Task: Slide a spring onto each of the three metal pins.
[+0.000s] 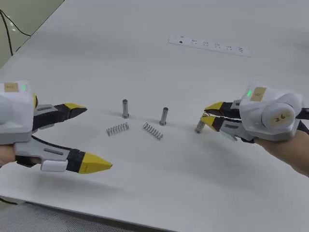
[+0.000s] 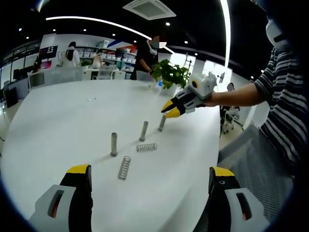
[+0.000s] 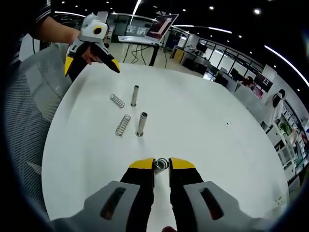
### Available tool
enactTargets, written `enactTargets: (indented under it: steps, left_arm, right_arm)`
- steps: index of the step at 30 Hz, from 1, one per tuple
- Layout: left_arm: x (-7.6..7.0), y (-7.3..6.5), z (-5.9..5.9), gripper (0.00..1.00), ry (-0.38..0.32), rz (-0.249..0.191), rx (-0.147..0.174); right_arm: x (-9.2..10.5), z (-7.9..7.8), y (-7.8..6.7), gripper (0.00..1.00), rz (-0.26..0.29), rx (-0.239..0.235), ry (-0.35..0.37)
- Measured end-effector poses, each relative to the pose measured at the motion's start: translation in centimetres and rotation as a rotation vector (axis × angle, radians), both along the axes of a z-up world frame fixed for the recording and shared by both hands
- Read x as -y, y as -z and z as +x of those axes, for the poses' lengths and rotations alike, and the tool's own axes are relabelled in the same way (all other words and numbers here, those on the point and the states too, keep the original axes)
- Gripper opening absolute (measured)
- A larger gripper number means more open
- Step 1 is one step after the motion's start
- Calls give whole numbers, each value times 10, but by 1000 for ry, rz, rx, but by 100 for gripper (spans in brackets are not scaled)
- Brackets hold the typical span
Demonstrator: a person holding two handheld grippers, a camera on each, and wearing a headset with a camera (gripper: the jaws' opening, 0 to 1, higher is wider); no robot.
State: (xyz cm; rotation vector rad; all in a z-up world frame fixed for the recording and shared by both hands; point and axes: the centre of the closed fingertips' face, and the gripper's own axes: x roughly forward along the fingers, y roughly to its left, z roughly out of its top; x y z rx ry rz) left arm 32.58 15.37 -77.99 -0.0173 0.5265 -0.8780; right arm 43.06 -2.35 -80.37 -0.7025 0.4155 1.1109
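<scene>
- The right tongs (image 3: 161,166) are clenched on a spring (image 3: 161,164). It shows end-on between their yellow tips at the lower middle of the right gripper view.
- In the head view, right of centre, this spring stands upright over the third pin (image 1: 199,128), with the tong tips touching its upper part. How far down the pin it sits cannot be told.
- The left tongs (image 1: 89,137) are released, their jaws spread wide. They sit at the left edge of the head view, over the white counter (image 1: 159,193) and well apart from the parts.
- Two bare pins stand upright near the middle of the head view. The first pin (image 1: 125,108) is left of centre, and the second pin (image 1: 164,116) is just right of it.
- Two loose springs lie flat on the counter, just below those pins in the frame. One loose spring (image 1: 117,129) lies below the first pin. The other loose spring (image 1: 152,130) lies slanted, below and left of the second pin. Neither touches a pin.
- A white power strip (image 1: 210,45) lies on the counter at the upper right of the head view, well apart from the pins.
- In the left gripper view, a striped sleeve (image 2: 280,96) runs along the right edge. A green plant (image 2: 171,75) stands beyond the counter at upper centre.
</scene>
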Motion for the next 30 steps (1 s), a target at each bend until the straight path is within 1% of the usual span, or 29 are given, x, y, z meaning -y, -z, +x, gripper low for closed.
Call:
enactTargets:
  steps: [1, 2, 4, 14, 30]
  left_arm:
    - [0, 0, 0, 98, -1, -3, -1]
    - [1, 0, 0, 98, -1, -4, -1]
    - [1, -1, 1, 98, -3, -7, 2]
    - [3, -2, 2, 97, -1, -10, 3]
    - [3, -2, 2, 97, 1, -9, 2]
  right_arm:
    - [-3, 0, -3, 9, 26, 7, -7]
    - [-1, -1, -1, 9, 8, -1, -3]
    - [-2, -1, -2, 9, 14, -1, -1]
    - [-1, -1, -3, 9, 0, 11, -11]
    - [0, -1, -3, 9, -4, 6, -12]
